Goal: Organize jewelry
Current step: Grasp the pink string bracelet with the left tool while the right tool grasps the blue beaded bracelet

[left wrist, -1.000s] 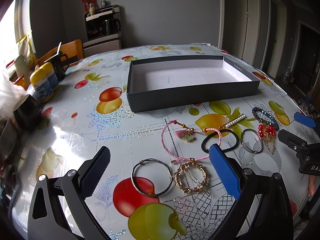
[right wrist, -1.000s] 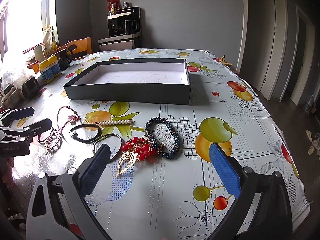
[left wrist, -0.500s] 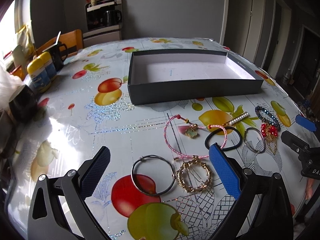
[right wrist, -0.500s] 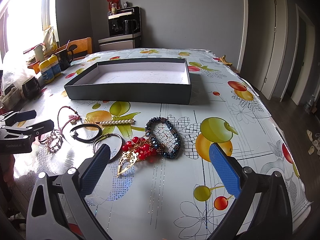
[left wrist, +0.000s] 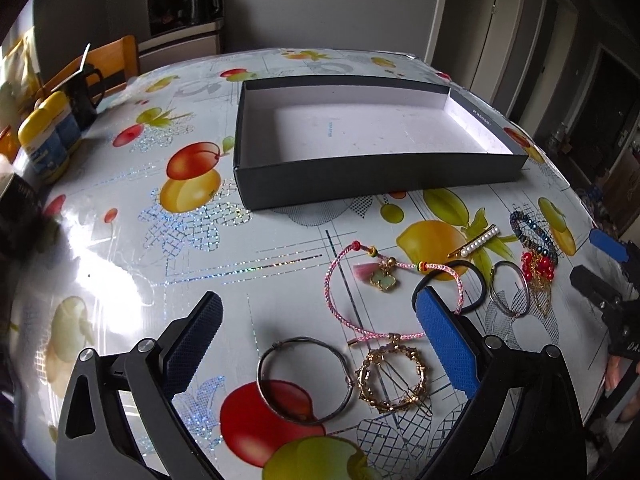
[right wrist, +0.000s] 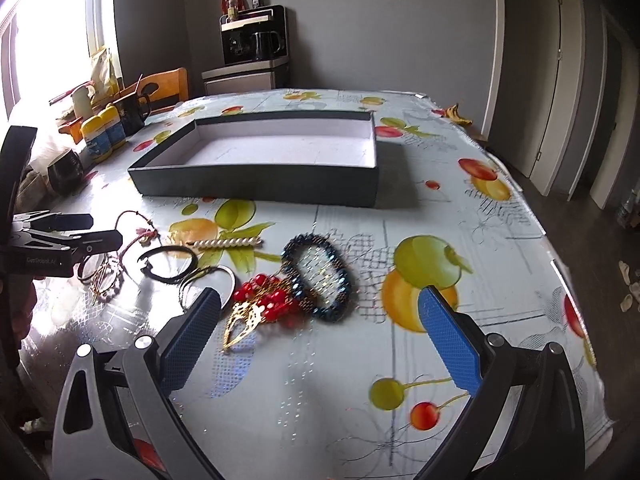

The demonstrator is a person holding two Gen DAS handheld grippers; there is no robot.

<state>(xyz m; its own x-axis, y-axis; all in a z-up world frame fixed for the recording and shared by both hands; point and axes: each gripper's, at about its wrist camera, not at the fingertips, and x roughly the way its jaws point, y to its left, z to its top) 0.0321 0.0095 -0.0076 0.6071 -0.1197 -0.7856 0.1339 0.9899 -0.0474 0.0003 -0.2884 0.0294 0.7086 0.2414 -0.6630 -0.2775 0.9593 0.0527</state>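
- Hovering over the fruit-print table (left wrist: 120, 240), the left gripper (left wrist: 316, 322) has its jaws spread wide and holds nothing; so does the right gripper (right wrist: 320, 312).
- The jewelry lies loose in front of the empty dark box (left wrist: 376, 178).
- The silver bangle (left wrist: 306, 380) looks hard, light and slippery; pinching its thin rim seems best.
- The pink cord bracelet (left wrist: 394, 280) looks soft and floppy.

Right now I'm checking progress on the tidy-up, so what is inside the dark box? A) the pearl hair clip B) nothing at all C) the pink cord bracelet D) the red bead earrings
B: the dark box shows only its bare white floor in both views, while every piece of jewelry lies on the tablecloth in front of it.
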